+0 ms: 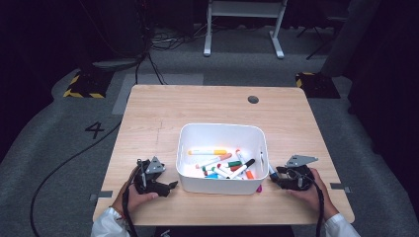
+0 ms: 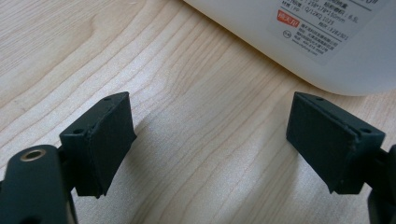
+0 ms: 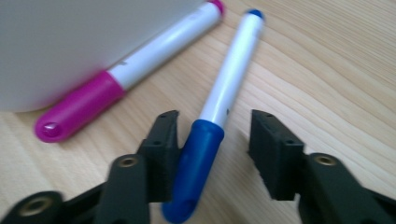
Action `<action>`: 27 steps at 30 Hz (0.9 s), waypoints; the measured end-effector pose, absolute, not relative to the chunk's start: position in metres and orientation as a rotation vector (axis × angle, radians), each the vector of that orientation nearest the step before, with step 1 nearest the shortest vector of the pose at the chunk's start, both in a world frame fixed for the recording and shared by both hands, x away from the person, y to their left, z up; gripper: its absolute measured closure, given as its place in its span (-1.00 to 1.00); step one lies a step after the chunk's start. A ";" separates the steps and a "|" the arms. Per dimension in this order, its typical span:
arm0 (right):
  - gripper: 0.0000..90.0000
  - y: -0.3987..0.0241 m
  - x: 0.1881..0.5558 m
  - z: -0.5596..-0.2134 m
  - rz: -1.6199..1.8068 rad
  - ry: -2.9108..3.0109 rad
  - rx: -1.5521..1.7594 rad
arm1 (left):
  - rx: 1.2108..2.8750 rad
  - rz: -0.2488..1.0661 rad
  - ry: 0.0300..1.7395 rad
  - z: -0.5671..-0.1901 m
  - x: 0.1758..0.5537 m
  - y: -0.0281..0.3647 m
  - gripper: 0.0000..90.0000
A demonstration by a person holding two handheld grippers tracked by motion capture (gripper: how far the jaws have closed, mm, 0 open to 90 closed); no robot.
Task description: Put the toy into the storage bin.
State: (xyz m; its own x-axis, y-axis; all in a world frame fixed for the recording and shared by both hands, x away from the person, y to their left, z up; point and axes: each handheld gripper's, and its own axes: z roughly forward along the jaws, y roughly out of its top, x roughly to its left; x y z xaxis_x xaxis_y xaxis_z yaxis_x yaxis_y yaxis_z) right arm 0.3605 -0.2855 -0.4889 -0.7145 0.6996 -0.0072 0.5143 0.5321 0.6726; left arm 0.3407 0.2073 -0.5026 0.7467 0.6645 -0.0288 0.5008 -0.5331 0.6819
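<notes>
While the left gripper (image 2: 210, 140) is held spread over bare table (image 2: 187, 70) beside the bin (image 1: 222, 133), the blue marker (image 3: 219, 102) is seen between the right gripper's (image 3: 212, 144) jaws, touched by one, gapped from the other, lying beside a pink marker (image 3: 116, 79).

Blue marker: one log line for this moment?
right gripper: fingers around blue marker, one not touching | left gripper: open, idle | bin: markers inside

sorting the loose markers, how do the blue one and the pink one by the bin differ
The blue marker lies between the right gripper's jaws, clear of the white bin; the pink marker lies against the bin's wall, outside the jaws. Caps differ: blue versus pink. Both have white barrels and lie flat on the table.
</notes>
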 end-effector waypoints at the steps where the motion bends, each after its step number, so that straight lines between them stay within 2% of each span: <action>1: 0.32 -0.288 0.361 -0.489 0.954 2.490 1.025 | 2.250 0.305 0.871 -0.503 0.341 0.207 -0.66; 6: 0.64 -0.299 0.363 -0.488 0.939 2.431 1.088 | 2.249 0.305 0.871 -0.503 0.341 0.207 -0.66; 27: 0.67 -0.316 0.365 -0.471 0.992 2.411 1.048 | 2.250 0.304 0.871 -0.503 0.341 0.207 -0.66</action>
State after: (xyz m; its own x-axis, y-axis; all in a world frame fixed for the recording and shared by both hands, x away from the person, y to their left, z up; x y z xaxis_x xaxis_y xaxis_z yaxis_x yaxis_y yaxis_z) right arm 0.3654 -0.3156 -0.4708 -0.6748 0.7376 -0.0234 0.5074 0.4868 0.7110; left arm 0.3407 0.2073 -0.5027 0.7470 0.6642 -0.0298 0.5010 -0.5329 0.6819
